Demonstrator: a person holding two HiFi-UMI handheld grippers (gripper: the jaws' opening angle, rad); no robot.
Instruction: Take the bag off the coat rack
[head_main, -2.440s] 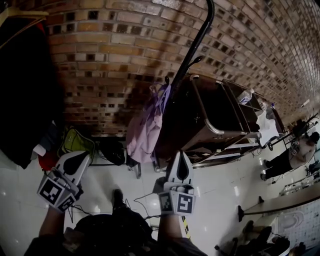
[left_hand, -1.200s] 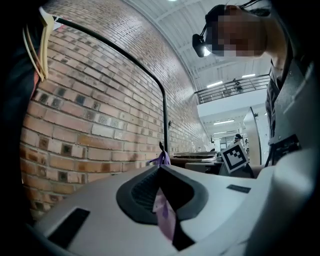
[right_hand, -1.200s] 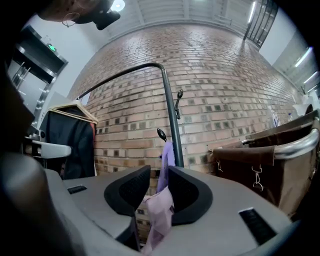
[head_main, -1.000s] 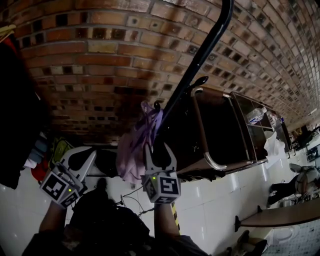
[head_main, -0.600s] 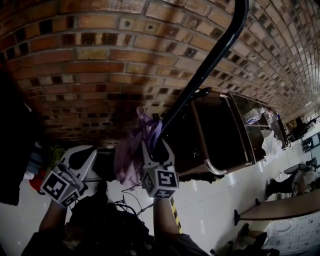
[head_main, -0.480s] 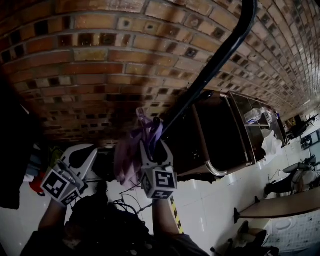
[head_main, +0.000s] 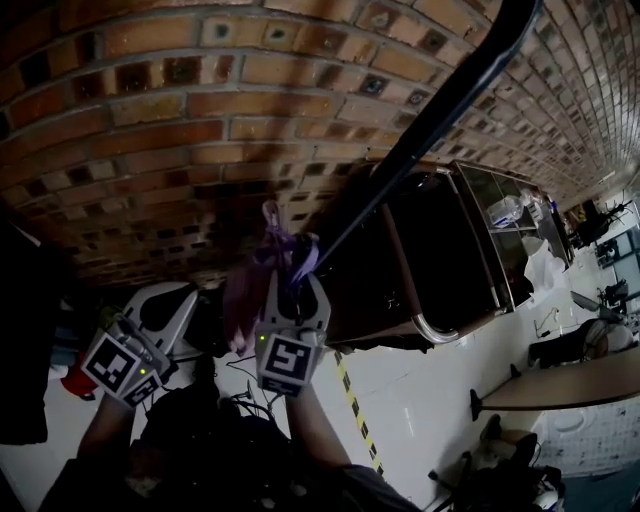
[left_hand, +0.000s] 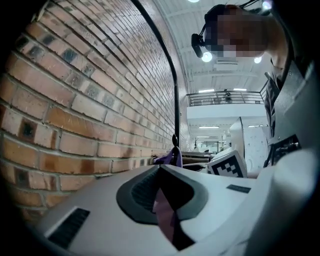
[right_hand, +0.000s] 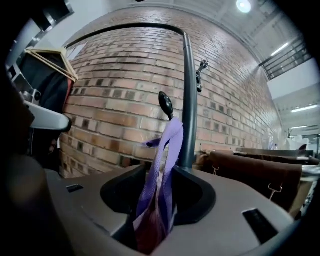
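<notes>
A purple bag (head_main: 243, 292) hangs by its straps (head_main: 288, 248) from a black knob hook (right_hand: 165, 104) on the dark coat rack pole (head_main: 440, 110), in front of a brick wall. My right gripper (head_main: 295, 285) reaches up under the hook. Its jaws stand on either side of the straps (right_hand: 167, 145) and are closing, with the fabric between them and not visibly pinched. My left gripper (head_main: 165, 310) hangs lower left of the bag, jaws together with nothing held. Through the left gripper view I see the bag (left_hand: 170, 158) far off.
A brown metal-framed cart (head_main: 440, 250) stands right of the pole. A dark garment on a wooden hanger (right_hand: 47, 75) hangs at the left. A second hook (right_hand: 201, 70) sits higher on the pole. Yellow-black tape (head_main: 355, 400) crosses the white tile floor; a table edge (head_main: 560, 385) is at the right.
My right gripper has risen from waist height to the bag's straps and now straddles them. The left gripper has stayed low at the left.
</notes>
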